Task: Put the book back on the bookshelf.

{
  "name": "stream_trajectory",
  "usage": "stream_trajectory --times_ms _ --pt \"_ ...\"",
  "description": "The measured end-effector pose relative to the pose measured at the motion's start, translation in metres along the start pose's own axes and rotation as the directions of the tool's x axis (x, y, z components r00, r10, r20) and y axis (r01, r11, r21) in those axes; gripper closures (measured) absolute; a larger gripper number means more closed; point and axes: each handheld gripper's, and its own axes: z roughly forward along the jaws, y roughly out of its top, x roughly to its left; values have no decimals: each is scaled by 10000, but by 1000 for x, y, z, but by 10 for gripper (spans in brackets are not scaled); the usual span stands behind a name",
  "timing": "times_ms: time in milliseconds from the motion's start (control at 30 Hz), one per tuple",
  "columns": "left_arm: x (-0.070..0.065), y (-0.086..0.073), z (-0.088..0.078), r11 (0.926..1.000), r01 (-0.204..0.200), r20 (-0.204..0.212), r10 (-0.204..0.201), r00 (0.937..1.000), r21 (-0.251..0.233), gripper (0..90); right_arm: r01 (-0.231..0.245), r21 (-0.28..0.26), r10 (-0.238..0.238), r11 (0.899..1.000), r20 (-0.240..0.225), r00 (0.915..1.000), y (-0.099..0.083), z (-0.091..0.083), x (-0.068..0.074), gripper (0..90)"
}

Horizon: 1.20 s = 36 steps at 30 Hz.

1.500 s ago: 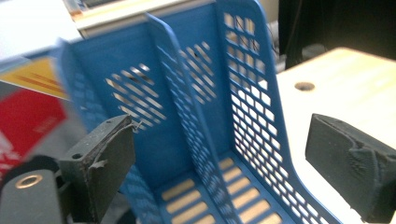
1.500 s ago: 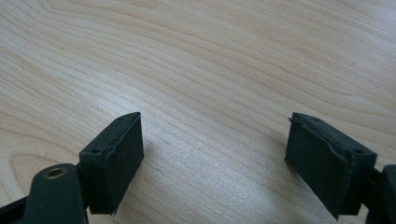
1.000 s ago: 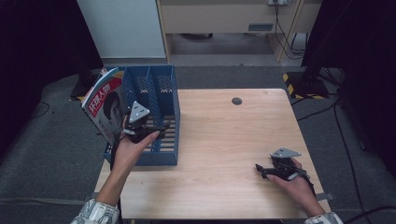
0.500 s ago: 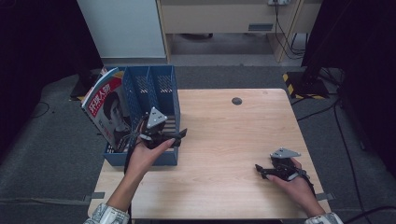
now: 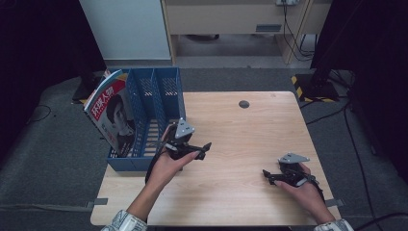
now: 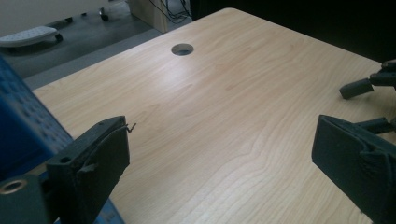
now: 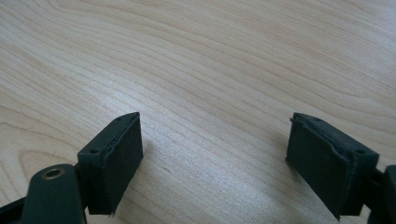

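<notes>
The left gripper (image 5: 204,150) has moved away from the blue file rack (image 5: 144,115) and out over the table (image 5: 240,139), empty.

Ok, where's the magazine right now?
In the high view the magazine with the portrait cover stands tilted in the leftmost slot of the blue plastic file rack at the table's left edge.

blue file rack (image 5: 155,103), upright, mag (image 5: 113,113) in left slot

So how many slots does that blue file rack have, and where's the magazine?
3 slots in the blue file rack, side by side at the table's left edge. The magazine leans in the leftmost; the other two look empty, though their depths are partly hidden.
</notes>
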Motion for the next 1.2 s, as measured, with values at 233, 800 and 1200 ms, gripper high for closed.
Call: stream_trajectory --times_ms 233,800,1200 --pt "-18 -3 18 9990 -192 281 181 9994 403 33 -23 30 23 10000 -20 10000 0 0 0 172" --pt "-56 -11 59 9905 -635 941 522 9942 1222 27 -210 274 204 9994 203 9996 1 2 -3 67" --pt "-72 -21 80 9843 -614 1255 407 9913 1656 38 -214 276 208 9994 196 9996 1 2 -4 67"
